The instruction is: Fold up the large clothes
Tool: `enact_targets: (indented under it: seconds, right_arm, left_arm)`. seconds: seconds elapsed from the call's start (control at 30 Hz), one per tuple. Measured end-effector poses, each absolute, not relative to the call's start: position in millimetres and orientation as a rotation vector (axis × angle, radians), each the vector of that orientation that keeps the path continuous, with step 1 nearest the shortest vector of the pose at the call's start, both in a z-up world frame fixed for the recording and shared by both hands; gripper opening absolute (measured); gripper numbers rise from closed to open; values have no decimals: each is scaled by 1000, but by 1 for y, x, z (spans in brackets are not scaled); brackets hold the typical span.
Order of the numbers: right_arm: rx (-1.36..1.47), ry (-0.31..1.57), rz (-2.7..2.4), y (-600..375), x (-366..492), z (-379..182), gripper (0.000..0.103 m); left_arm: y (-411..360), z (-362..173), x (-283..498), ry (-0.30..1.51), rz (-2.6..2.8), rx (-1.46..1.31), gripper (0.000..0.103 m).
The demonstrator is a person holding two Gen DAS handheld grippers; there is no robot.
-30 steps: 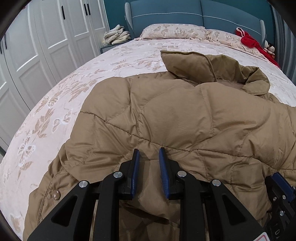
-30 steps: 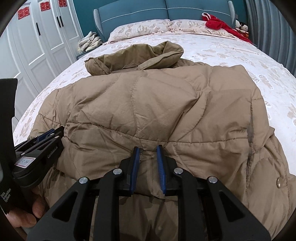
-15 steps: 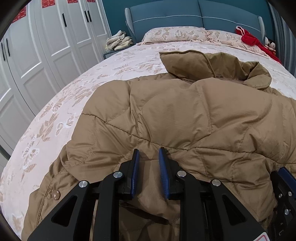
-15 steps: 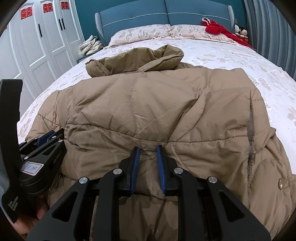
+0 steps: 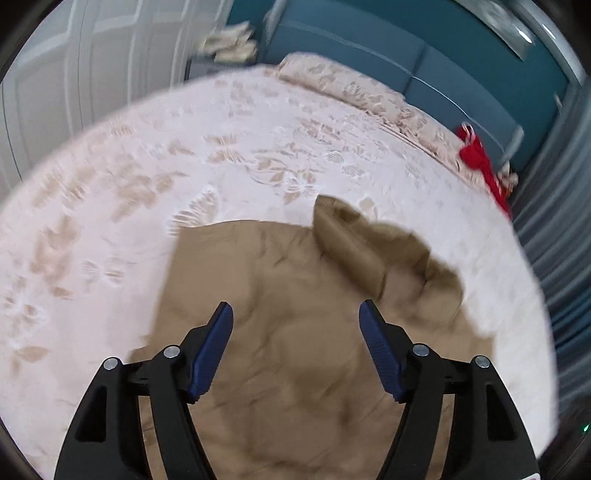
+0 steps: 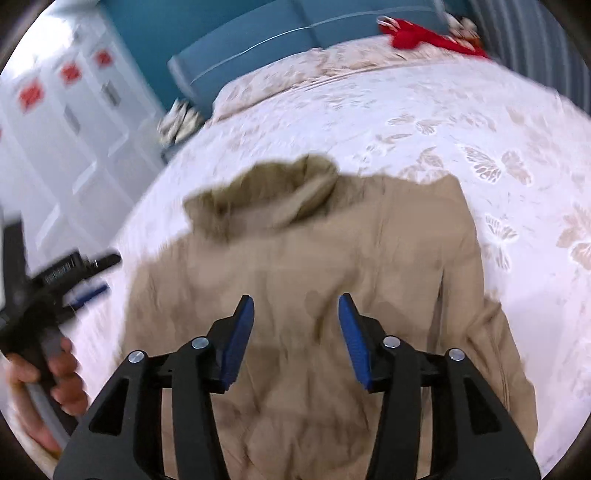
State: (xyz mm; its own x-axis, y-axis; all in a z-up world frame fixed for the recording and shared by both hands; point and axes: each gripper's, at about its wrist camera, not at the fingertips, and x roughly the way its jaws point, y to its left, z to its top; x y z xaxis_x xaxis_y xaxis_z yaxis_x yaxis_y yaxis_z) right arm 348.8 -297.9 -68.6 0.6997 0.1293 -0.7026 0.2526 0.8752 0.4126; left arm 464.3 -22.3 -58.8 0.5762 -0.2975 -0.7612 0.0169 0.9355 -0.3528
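Across the middle of the bed lies the tan quilted down jacket point(image 6: 317, 280), spread flat with its hood point(image 6: 266, 195) bunched at the far end toward the headboard, and its near hem doubled over onto the body. I read that as one fold laid down, which is why nothing has hold of the cloth now: my left gripper point(image 5: 295, 325) has just been opening and stands wide, nothing between its blue pads, the jacket lying clear beneath them. My right gripper point(image 6: 295, 314) has also just been opening, its jaws about half spread and likewise empty, hanging above the jacket's back. Both point steeply down at the garment, so I can look over the whole piece and pick the next edge to take. From the right wrist view I can see the hand point(image 6: 55, 373) gripping the left tool's handle off the jacket's side.

Around the jacket the floral bedspread point(image 5: 258, 155) is bare cloth. Pillows point(image 5: 354, 88) sit against the blue headboard point(image 5: 406, 55), with a red garment point(image 6: 424, 35) beside them. No container is in view; white wardrobe doors point(image 6: 55, 122) stand shut, contents hidden.
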Motion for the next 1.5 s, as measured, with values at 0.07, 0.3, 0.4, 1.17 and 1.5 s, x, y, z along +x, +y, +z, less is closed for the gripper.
enact_targets:
  seconds: [0.07, 0.3, 0.4, 1.17, 1.5]
  right_arm:
    - [582, 795, -80, -314, 373, -65, 48]
    - [763, 835, -52, -335, 449, -92, 48]
    - [846, 879, -65, -338, 469, -117, 48]
    - [468, 887, -76, -303, 461, -158, 0]
    - [583, 854, -51, -324, 424, -138, 18]
  left_arm:
    - [-30, -58, 489, 976, -180, -373, 68]
    - [-93, -85, 563, 1115, -235, -268, 68]
    - [-94, -106, 576, 1192, -241, -301, 64]
    - [-72, -173, 501, 957, -338, -128, 10]
    - [-61, -159, 489, 932, -367, -102, 14]
